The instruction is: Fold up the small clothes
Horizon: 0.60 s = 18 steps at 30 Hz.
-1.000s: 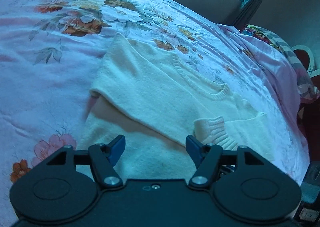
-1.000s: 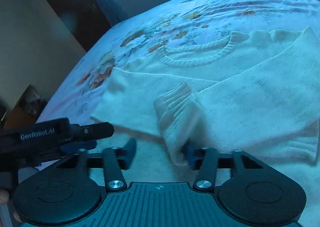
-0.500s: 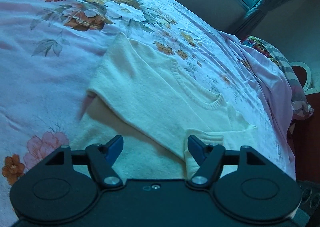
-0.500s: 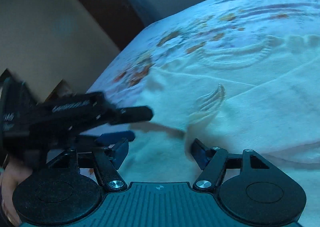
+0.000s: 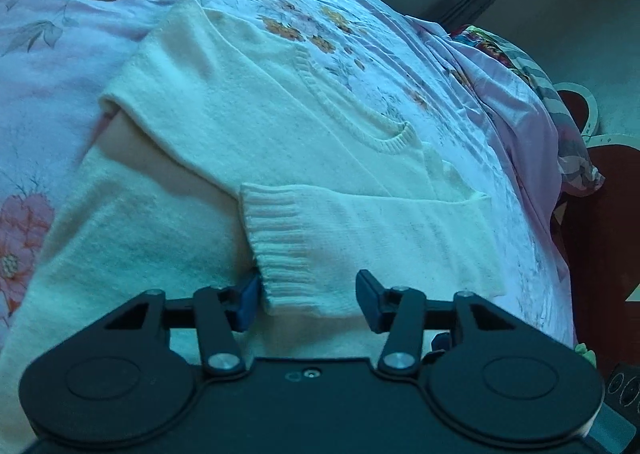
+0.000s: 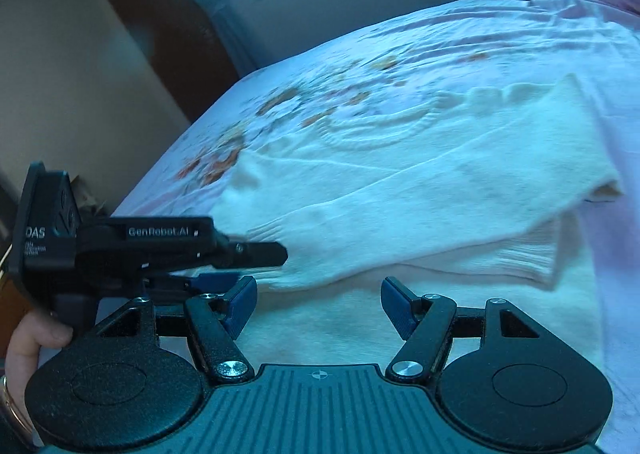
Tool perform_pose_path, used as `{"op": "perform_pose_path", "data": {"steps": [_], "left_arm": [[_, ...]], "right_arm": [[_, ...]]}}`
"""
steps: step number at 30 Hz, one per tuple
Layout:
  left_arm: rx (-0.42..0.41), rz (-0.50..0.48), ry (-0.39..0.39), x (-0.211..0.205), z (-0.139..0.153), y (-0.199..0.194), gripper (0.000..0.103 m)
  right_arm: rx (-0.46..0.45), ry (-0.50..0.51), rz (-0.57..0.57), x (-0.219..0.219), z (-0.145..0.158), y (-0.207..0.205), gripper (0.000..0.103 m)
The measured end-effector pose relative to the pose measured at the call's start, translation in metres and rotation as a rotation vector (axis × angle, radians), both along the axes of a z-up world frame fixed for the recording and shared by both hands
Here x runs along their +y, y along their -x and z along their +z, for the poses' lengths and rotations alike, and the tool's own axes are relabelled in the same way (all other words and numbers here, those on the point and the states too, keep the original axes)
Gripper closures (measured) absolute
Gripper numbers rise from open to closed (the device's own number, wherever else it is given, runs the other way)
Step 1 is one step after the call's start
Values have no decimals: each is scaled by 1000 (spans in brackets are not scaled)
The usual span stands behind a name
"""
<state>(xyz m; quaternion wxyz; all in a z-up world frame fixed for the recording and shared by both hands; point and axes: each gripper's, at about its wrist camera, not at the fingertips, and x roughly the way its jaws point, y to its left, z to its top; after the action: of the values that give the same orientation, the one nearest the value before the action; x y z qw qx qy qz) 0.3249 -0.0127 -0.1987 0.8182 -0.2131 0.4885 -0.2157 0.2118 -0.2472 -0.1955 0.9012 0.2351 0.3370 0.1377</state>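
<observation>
My left tool [image 5: 306,296] stands open, its blue pads spread wide, with the ribbed cuff [image 5: 276,238] of the folded sleeve lying just ahead between them; the left pad is touching or nearly touching the cuff's edge, and nothing is gripped. My right tool [image 6: 318,300] is open too, empty, hovering low over the sweater's lower body with the same sleeve just beyond its tips.

The cream knit sweater [image 5: 248,110] lies flat on the floral bed [image 5: 48,54], spreading forward and outward from both tools. It looks soft, limp and light, with a fuzzy grippy surface, so I judge it will drape and sag wherever unsupported and will not slip from the pads. The firmer ribbed edges, cuff or hem, seem the best places to pinch.

From my left tool the neckline [image 5: 360,126] lies ahead and slightly right, so the body's long axis runs away from me, hem nearest. The sleeve lies crosswise over the chest, cuff pointing left.
</observation>
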Motion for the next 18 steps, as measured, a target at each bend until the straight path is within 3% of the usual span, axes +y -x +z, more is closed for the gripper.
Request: {"op": "perform_pose_path", "data": {"steps": [3,5,9,12,15,18], "left_arm": [[7,22,14,-3,-9,-2,100],[-10,70,23,0,-7,-2,100],[-173,124,32,16,35,6,100],[-244,173,26,41,54,8,100],[-221,185,-66,53,40,10,100],[-151,199,-97,60,11,14,100]], "right_arm": [[-5,-13,-42,-10,2,4,35],[-9,7,-69,-14,4,6,35],[-42,77,-164,-28,9,12,35],[-47,90,-225,-42,12,8,35],[-40,100,-253,-49,10,0,35],[-15,114,-268,-52,5,-8,35]]}}
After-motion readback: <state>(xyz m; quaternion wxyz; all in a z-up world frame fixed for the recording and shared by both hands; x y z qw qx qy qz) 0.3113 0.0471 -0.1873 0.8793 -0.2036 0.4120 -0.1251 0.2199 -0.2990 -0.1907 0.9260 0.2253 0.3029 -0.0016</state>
